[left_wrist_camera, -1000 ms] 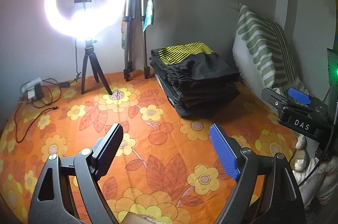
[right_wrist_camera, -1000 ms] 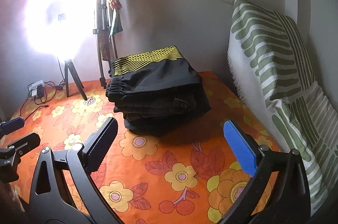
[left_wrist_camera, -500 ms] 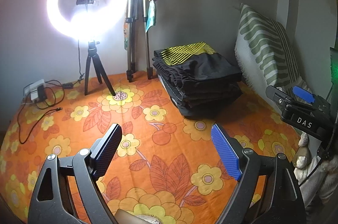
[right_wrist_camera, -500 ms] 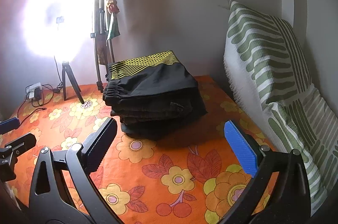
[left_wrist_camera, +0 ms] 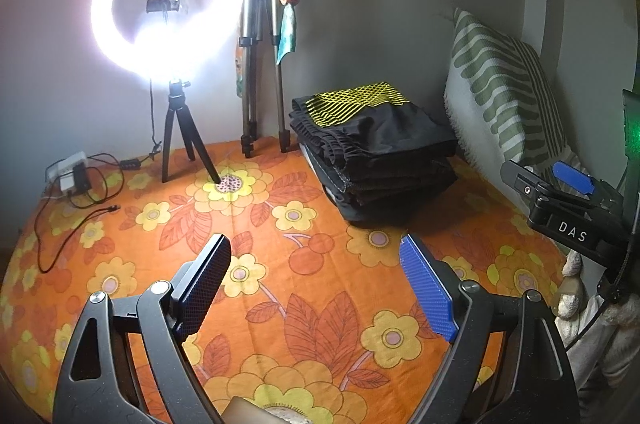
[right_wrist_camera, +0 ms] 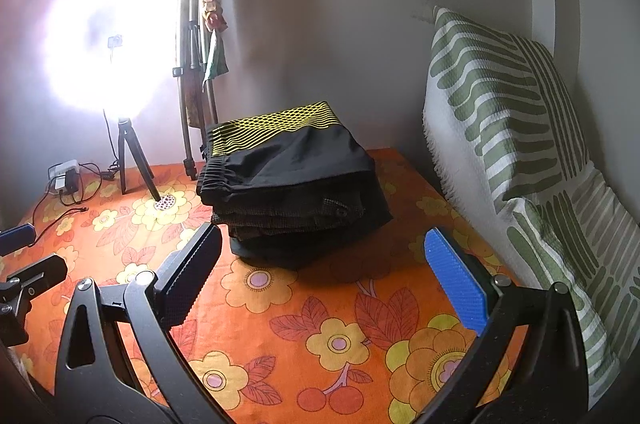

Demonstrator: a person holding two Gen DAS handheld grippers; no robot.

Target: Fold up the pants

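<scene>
A stack of folded dark pants (left_wrist_camera: 380, 159) lies at the back right of the orange flowered bedsheet (left_wrist_camera: 280, 264), the top pair with a yellow patterned waistband. It also shows in the right wrist view (right_wrist_camera: 292, 191). My left gripper (left_wrist_camera: 316, 284) is open and empty above the sheet, short of the stack. My right gripper (right_wrist_camera: 324, 276) is open and empty, just in front of the stack. The right gripper's side shows at the right edge of the left wrist view (left_wrist_camera: 560, 203).
A lit ring light on a small tripod (left_wrist_camera: 168, 23) and a folded tripod (left_wrist_camera: 260, 63) stand at the back wall. A charger with cables (left_wrist_camera: 72, 179) lies at the back left. A green striped pillow (right_wrist_camera: 512, 151) leans on the right.
Both grippers have pulled back a little from the stack and stayed open. The stack has not moved.
</scene>
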